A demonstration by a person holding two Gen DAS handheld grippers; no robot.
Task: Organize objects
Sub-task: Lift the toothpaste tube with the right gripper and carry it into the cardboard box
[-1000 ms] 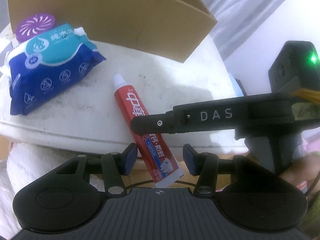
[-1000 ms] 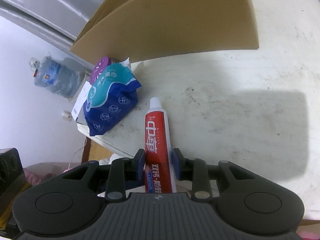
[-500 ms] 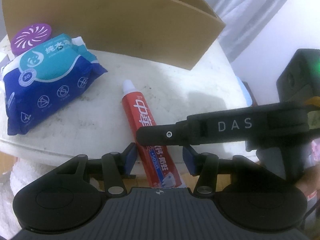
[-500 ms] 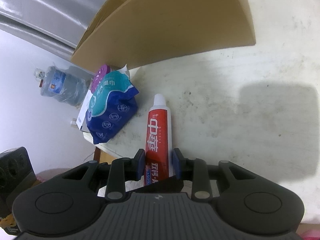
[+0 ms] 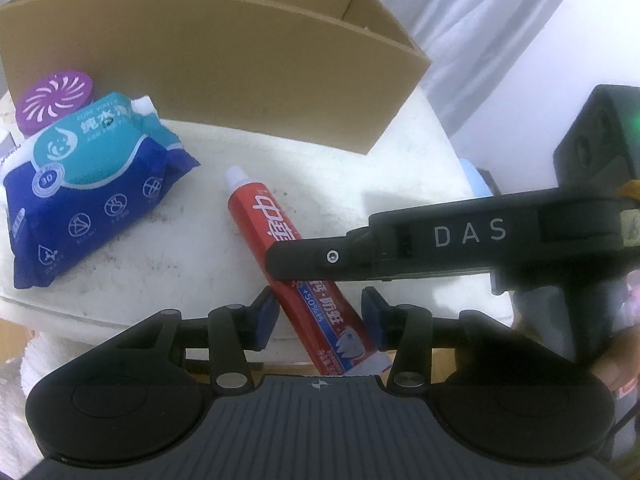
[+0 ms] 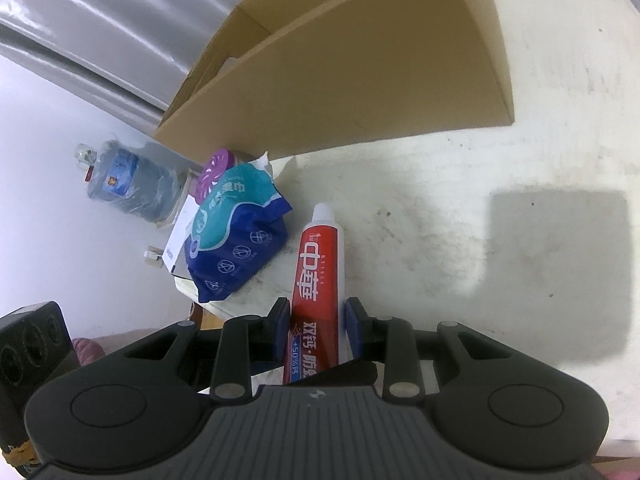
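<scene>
Now toothpaste tube sits clamped between right gripper jaws

A white, scuffed table fills the foreground, its surface speckled with dark marks. Behind it hangs a pale grey curtain with soft folds. The wall is plain white. A large water jug sits low by the wall. Light is bright and even.
</scene>
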